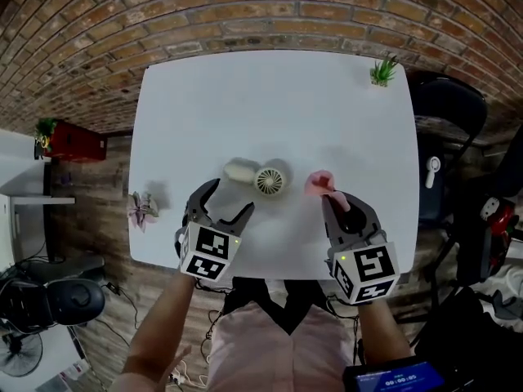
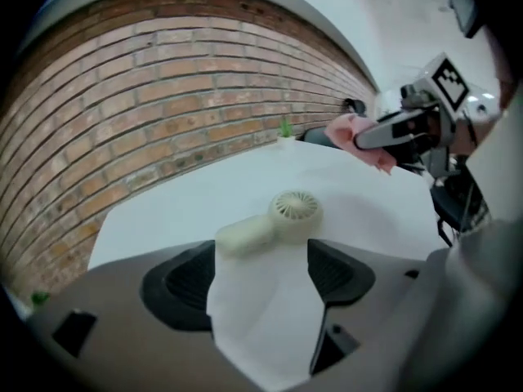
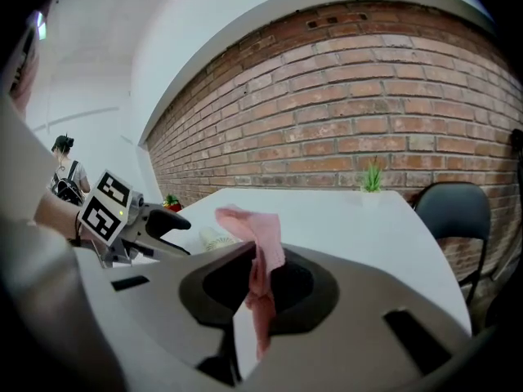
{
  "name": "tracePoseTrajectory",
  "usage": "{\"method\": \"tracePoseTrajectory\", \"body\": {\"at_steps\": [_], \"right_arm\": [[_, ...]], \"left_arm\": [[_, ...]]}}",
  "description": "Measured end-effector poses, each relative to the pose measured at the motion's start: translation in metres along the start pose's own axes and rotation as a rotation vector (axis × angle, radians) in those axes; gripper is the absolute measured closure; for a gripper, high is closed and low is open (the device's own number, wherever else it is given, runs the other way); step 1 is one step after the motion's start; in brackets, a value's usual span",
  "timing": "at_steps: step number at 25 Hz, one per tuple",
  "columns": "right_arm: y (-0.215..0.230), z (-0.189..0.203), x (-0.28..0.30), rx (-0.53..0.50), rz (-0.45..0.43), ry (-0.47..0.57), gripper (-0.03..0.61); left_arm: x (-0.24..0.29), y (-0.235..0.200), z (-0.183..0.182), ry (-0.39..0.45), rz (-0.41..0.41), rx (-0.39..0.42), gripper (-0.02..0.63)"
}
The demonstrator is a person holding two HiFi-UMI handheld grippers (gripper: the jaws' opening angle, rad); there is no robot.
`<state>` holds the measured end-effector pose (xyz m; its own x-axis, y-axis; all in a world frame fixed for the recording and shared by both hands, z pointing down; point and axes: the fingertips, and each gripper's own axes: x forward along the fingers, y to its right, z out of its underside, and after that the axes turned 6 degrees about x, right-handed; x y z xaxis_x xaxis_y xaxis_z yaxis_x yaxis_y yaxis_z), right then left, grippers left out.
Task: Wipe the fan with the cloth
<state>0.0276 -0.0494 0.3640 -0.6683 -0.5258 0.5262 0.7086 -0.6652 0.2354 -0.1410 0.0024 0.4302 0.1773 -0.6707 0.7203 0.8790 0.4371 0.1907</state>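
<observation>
1. Cream plastic fan (image 1: pixel 269 180) lies on its side on the white bench (image 1: pixel 204 104). It is probably light, rigid and apt to slide, and its stubby handle (image 2: pixel 245 233) looks the safest hold.
2. Left tongs (image 2: pixel 257 278) gape empty just short of it.
3. Right tongs (image 3: pixel 257 282) pinch the soft, limp pink cloth (image 3: pixel 255 235) near the fan.

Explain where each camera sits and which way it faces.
Head view: on the person's head, facing steeply down at the white table; both forearms, left tool and right tool show.
Left gripper view: on the left tool, looking along its open jaws at the fan and brick wall; right tool at right.
Right gripper view: on the right tool, shut on the pink cloth, facing the wall and chair; left tool at left.
Shared: both gripper views see the fan.
</observation>
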Motion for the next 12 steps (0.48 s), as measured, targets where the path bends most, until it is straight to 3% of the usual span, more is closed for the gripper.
{"method": "tracePoseTrajectory", "body": {"at_steps": [4, 6, 9, 12], "right_arm": [[-0.007, 0.003, 0.002, 0.014, 0.022, -0.007, 0.538], [-0.01, 0.002, 0.001, 0.022, 0.036, -0.004, 0.538], [-0.011, 0.0, -0.002, 0.036, 0.061, 0.002, 0.538], [-0.008, 0.001, -0.004, 0.052, 0.083, 0.004, 0.538]], "left_arm": [[0.015, -0.004, -0.025, 0.002, 0.182, 0.318, 0.243], [0.023, -0.005, -0.031, -0.001, 0.265, 0.435, 0.235], [0.031, -0.002, -0.034, -0.012, 0.391, 0.531, 0.23], [0.037, 0.001, -0.037, -0.02, 0.471, 0.549, 0.227]]}}
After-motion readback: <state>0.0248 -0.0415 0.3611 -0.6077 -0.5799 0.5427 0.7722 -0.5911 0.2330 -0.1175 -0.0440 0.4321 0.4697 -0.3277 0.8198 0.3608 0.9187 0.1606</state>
